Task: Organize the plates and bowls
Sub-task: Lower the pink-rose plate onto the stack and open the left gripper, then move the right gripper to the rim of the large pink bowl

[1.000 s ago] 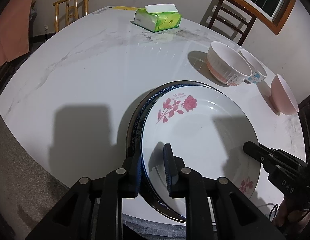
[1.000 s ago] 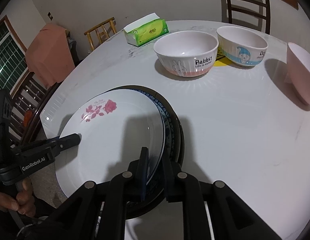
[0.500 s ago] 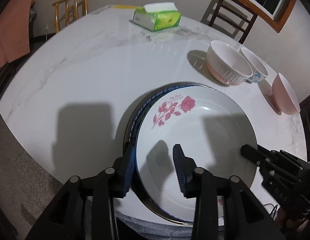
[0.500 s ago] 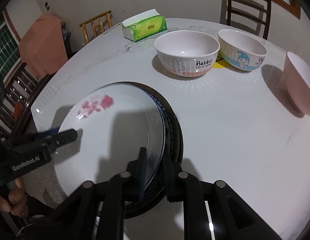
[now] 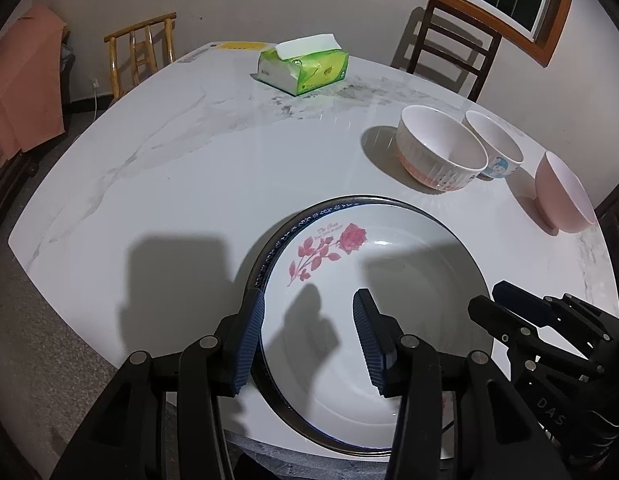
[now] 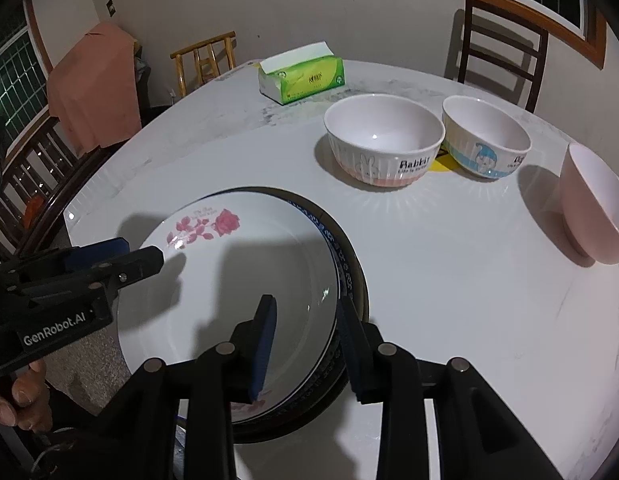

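I have the rose plate (image 5: 373,312) sitting on top of the blue-rimmed plate (image 5: 269,258) at the near edge of the worktop (image 5: 189,168), the stack hanging a little over that edge. My left gripper (image 5: 307,334) is letting go: its fingers (image 5: 249,340) are opening, one outside the rim and one over the plate's well, neither pad pressing. My right gripper (image 6: 307,344) is doing the same on the opposite side, fingers (image 6: 265,344) opening astride the rim with the plate between them but free. To finish this release well, I judge I should let both pairs spread fully before drawing back, then pull each one out along its own line so no pad catches the rim and drags the top plate off centre. It sits slightly toward me on the lower plate, so a nudge could slide it further. Next come the bowls: the Rabbit bowl (image 6: 383,140) and the blue bowl (image 6: 485,138) stand just beside each other, the pink bowl (image 6: 595,204) tilted on its side further right. The tissue box (image 6: 301,74) is well apart from all of it.
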`<state>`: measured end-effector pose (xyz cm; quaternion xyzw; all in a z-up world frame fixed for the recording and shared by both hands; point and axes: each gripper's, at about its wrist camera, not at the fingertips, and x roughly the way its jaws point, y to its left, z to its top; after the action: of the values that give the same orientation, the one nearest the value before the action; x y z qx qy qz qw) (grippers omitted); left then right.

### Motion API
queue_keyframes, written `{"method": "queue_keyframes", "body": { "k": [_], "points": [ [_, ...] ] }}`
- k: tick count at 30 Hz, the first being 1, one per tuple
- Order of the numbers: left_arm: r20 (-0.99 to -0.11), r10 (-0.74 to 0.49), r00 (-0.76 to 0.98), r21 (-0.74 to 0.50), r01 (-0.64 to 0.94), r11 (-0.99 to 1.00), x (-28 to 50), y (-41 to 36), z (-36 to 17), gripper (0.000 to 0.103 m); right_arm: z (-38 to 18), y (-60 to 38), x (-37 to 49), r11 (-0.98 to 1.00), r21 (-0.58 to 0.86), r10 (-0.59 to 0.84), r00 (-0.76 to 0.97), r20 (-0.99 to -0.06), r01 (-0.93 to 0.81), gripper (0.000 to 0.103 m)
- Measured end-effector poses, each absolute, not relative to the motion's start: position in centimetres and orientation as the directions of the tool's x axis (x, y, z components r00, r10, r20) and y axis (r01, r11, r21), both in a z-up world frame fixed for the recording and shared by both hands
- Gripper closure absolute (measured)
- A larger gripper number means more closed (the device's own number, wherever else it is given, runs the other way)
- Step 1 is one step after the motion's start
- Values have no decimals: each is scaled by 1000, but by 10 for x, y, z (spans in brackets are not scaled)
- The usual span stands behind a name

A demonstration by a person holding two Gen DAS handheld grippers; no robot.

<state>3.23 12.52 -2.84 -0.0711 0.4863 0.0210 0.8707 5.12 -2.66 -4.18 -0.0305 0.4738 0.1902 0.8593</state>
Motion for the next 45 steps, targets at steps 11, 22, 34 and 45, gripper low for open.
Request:
{"method": "queue_keyframes", "body": {
  "k": [11, 22, 34, 45],
  "points": [
    [-838, -39, 544, -90, -69, 994, 33, 102, -22, 56, -33, -46, 48, 936, 146, 297, 499, -814, -319, 69],
    [-830, -61, 554, -81, -13, 997, 42, 64, -17, 55, -27, -85, 47, 961, 151, 256, 545, -798, -230, 69],
    [-842, -84, 533, -68, 51, 996, 55, 16, -21, 54, -30, -142, 51, 980, 166, 200, 579, -791, -111, 69],
    [-827, -145, 543, -62, 168, 984, 79, -50, -7, 51, -25, -220, 52, 980, 201, 150, 606, -781, 15, 69]
  ]
}}
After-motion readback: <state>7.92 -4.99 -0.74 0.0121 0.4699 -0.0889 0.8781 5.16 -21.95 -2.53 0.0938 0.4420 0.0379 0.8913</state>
